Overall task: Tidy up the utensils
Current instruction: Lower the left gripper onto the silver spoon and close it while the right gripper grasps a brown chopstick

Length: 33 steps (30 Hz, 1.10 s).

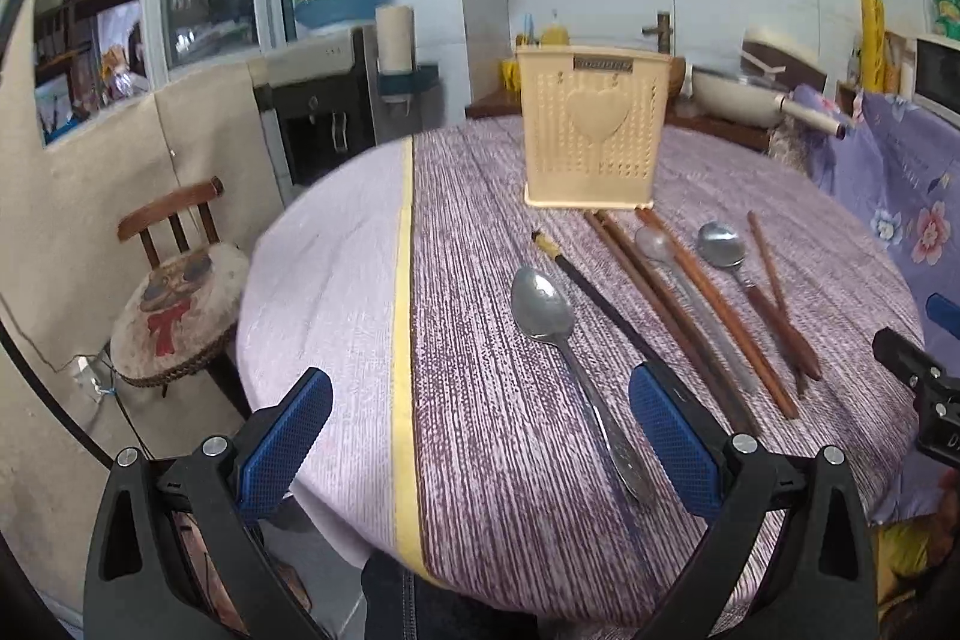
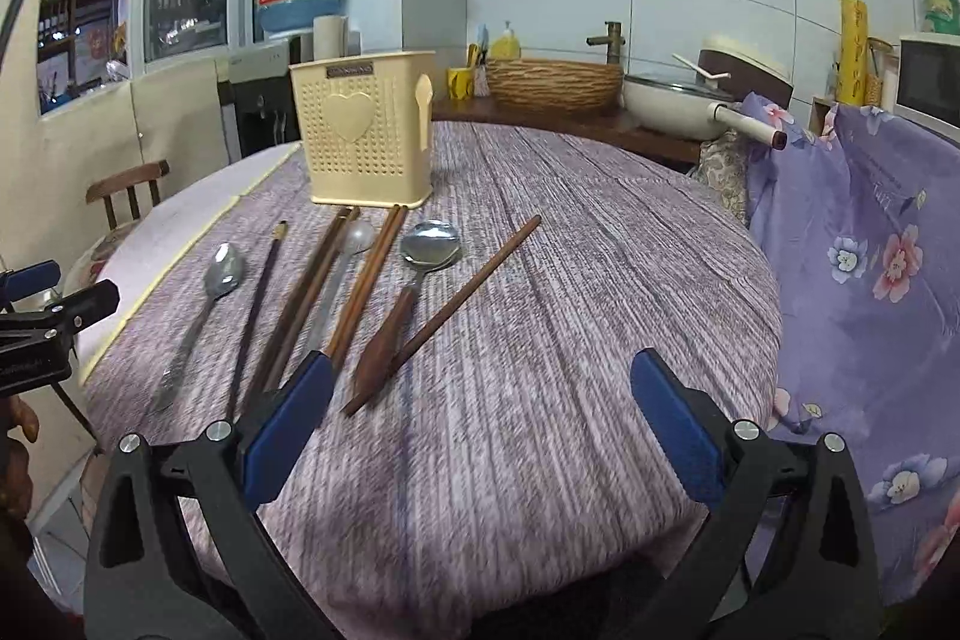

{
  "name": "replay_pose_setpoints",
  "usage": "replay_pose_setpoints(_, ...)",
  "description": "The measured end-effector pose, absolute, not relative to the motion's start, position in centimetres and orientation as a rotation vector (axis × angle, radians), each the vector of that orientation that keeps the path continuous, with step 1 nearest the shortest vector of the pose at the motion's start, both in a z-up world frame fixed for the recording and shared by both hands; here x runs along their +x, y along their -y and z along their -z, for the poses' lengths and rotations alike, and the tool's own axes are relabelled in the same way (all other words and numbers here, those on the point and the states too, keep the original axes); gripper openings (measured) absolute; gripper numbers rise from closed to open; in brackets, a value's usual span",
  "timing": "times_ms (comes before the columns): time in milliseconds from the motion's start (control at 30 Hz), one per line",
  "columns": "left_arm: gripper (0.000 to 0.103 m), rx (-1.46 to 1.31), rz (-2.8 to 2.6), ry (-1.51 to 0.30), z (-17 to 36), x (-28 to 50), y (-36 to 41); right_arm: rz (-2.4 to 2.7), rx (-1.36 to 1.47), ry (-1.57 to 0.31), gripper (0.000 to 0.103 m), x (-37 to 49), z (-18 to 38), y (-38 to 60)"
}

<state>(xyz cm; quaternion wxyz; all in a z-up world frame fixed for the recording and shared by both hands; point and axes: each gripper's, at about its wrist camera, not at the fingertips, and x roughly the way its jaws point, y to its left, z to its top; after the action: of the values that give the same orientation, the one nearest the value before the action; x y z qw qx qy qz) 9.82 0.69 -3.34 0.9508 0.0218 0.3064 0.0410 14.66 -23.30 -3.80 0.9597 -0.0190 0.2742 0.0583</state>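
- Here, the biggest thing before me is the round table [image 1: 480,460], covered by a purple-streaked tablecloth [image 2: 570,340] with a yellow stripe running along its left part.
- Next in size, my cream utensil holder [image 1: 591,127] stands upright toward the far side of the table, perforated, with a heart on its front; the far tips of several utensils lie just beside its base.
- My left gripper [image 1: 480,436] hangs over the near table edge with its blue pads [image 1: 282,448] spread wide apart, gripping nothing; the handle of the large metal spoon [image 1: 543,310] lies between them, nearer the right pad.
- My right gripper [image 2: 486,421] hovers over bare cloth at the right of the utensil row, likewise spread wide and empty.
- A dark chopstick [image 1: 594,298] with a pale tip lies just right of the large spoon.
- Brown wooden chopsticks [image 2: 312,298] lie in a loose row pointing toward the holder, a slim metal spoon [image 2: 354,244] between them.
- A wooden-handled spoon [image 2: 429,244] rests farther right, its handle crossing over a lone chopstick [image 2: 474,292] that lies tilted.
- I cannot tell whether the holder has anything inside.
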Motion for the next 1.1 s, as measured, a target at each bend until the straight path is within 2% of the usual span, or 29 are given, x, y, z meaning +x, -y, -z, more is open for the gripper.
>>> replay_pose_setpoints(200,0.098,0.054,-0.095,-0.728,3.2,13.8,-1.2,-0.109,0.094,-0.674,0.097,21.7,3.3,24.6)
replay_pose_setpoints(633,0.096,0.001,-0.118,-0.831,4.0,17.7,-1.3,-0.057,0.087,-0.861,0.052,31.2,5.0,22.8)
replay_pose_setpoints(733,0.096,-0.001,-0.129,-0.839,4.2,18.0,-1.3,-0.037,0.117,-0.904,0.045,32.8,5.8,22.9)
replay_pose_setpoints(900,0.095,-0.008,-0.135,-0.858,4.6,18.5,-1.2,0.011,0.091,-0.919,0.037,34.9,6.5,22.8)
replay_pose_setpoints(1100,0.091,0.012,-0.13,-0.895,5.4,19.3,-0.4,0.015,0.055,-0.922,0.036,36.4,6.5,22.3)
